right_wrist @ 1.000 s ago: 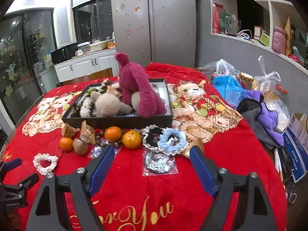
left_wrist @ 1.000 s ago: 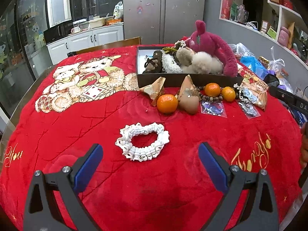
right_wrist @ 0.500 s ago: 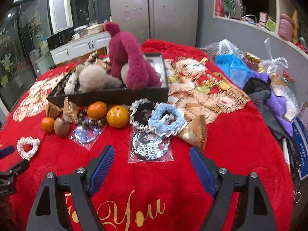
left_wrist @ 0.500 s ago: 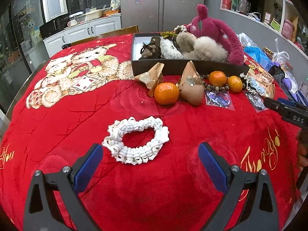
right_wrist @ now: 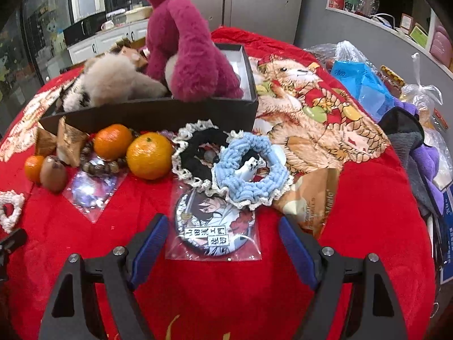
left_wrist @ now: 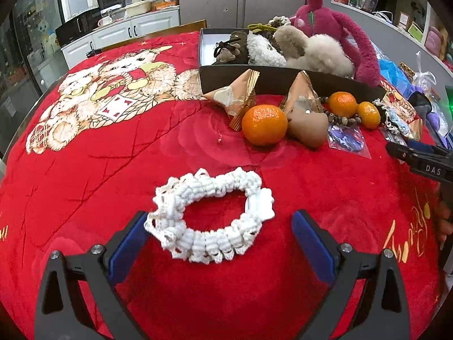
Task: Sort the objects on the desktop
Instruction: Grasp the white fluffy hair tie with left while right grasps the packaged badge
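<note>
A: Scrunchie (left_wrist: 211, 217), white, flat on the red blanket (left_wrist: 119, 164), lying just ahead of the left gripper (left_wrist: 219, 239) and between its fingertips. Long axis runs across, from one pad to the other. Jaws wide apart, nothing held.

B: Right gripper (right_wrist: 223, 239)?

A: Also spread wide and empty. A bagged round badge (right_wrist: 213, 228) lies between its tips, just ahead. The white scrunchie sits well off to its left, so the left hand is far nearer.

B: Containers?

A: One dark box (left_wrist: 283, 75) at the far side, holding plush toys: a magenta one (left_wrist: 337, 25), a beige one (left_wrist: 317, 53), a small brown one (left_wrist: 230, 48). Oranges (left_wrist: 264, 124), beads and two more scrunchies (right_wrist: 223, 161) lie outside, along its near wall.

B: My reading: closing across the ring's length may bunch it.
</note>
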### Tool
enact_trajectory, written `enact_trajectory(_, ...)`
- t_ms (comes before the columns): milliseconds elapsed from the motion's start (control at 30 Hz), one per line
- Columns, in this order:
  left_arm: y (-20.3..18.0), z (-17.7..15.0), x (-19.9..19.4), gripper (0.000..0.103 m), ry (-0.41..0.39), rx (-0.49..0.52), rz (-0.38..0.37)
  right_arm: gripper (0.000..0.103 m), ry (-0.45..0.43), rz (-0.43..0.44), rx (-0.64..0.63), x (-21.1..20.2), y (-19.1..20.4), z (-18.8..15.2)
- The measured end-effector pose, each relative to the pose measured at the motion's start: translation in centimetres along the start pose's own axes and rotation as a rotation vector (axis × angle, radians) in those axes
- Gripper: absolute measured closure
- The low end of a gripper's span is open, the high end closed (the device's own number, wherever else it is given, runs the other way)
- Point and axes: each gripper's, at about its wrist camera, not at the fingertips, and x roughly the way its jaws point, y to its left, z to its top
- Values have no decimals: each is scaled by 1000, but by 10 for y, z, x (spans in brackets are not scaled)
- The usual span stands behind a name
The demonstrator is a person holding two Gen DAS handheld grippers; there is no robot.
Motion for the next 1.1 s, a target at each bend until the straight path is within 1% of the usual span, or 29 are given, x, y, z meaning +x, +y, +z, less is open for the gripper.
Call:
enact_trajectory(100,-1,-1,1,0,-8,5,7,16,-25,20,5,3,-3,0)
enact_trajectory(200,0,-1,1,0,-10,3,5,16,-46,20,4,3,-2,-3)
enact_trajectory(533,-1,-2,1,0,-14,3,7,15,-48,23,12,4,-2,-4)
enact_trajectory(633,-2,-2,0,3,-21,4,0,15,-50,21,13,3,-1,-4)
enact_trajectory(700,-2,-2,-2,10,-30,9,-2,18,-52,15,11,3,-1,-4)
enact_trajectory(733,-3,-3,-3,17,-37,12,-1,22,-55,16,10,2,0,-4)
enact_trajectory(767,-3,-3,-5,32,-49,15,-1,35,-63,23,7,1,1,-5)
enact_trajectory(800,-3,-3,-7,39,-61,15,-4,39,-74,29,1,-2,3,-5)
enact_trajectory(867,-1,-4,-9,55,-70,5,-3,40,-77,9,-11,-3,7,-6)
enact_trajectory(900,1,-3,-9,58,-73,-5,2,41,-79,5,-10,-4,8,-6)
enact_trajectory(1033,8,-4,-12,75,-83,-37,6,43,-83,11,16,-7,7,-8)
enact_trajectory(1100,8,-5,-14,79,-88,-38,-3,43,-86,16,24,-9,7,-10)
